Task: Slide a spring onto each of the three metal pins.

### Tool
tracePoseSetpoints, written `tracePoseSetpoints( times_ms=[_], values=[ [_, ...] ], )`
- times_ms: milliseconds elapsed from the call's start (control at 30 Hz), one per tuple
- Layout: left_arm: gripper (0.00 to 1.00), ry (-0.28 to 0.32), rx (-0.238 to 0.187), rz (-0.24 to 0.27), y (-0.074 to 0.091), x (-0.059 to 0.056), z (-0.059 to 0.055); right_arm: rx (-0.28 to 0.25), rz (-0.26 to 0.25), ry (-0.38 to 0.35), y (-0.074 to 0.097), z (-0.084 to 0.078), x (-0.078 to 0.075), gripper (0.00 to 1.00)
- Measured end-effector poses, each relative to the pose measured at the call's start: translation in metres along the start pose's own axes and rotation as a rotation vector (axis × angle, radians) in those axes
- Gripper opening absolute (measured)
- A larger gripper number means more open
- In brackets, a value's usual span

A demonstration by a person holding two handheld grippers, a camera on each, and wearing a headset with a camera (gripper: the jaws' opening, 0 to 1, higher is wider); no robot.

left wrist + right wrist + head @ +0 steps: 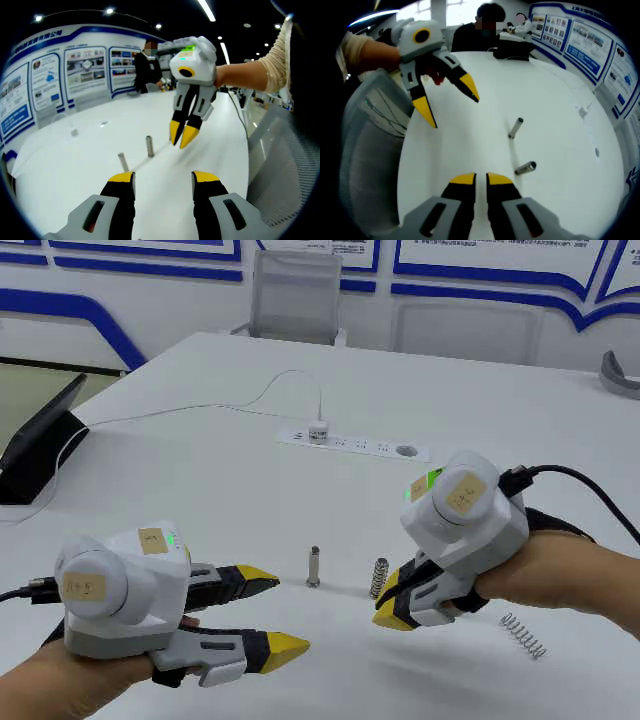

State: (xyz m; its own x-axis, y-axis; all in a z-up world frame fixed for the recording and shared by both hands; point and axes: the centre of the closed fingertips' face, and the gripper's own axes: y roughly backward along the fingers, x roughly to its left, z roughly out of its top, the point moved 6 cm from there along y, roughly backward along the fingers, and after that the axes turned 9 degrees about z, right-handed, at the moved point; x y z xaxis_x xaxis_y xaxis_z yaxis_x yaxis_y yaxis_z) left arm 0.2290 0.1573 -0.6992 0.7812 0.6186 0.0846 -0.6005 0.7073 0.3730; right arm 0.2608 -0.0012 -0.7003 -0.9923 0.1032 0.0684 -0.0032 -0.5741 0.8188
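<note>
Closed and empty, the right gripper (387, 601) should pinch the loose steel coil spring (522, 633), right of the bare silver metal pin (314, 567), mid-length; the left gripper (288, 612) gapes.

Black device (35, 445): cut off at our head view's 9 o'clock edge.
Grey curved object (620, 375): cut off at 2 o'clock; we cannot name it.
Upright spring (379, 577): what it encloses, we cannot tell.
</note>
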Motion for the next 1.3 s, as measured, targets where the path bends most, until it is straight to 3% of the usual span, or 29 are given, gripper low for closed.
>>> tracePoseSetpoints(
  times_ms=[867, 1300],
  values=[
    [0.46, -0.001, -0.007, -0.009, -0.002, 0.000, 0.001, -0.002, -0.150, -0.208, 0.061, -0.085, -0.008, 0.12],
    [0.46, -0.005, -0.006, -0.015, -0.004, -0.001, 0.002, 0.018, -0.256, -0.315, 0.095, -0.127, -0.025, 0.13]
  ],
)
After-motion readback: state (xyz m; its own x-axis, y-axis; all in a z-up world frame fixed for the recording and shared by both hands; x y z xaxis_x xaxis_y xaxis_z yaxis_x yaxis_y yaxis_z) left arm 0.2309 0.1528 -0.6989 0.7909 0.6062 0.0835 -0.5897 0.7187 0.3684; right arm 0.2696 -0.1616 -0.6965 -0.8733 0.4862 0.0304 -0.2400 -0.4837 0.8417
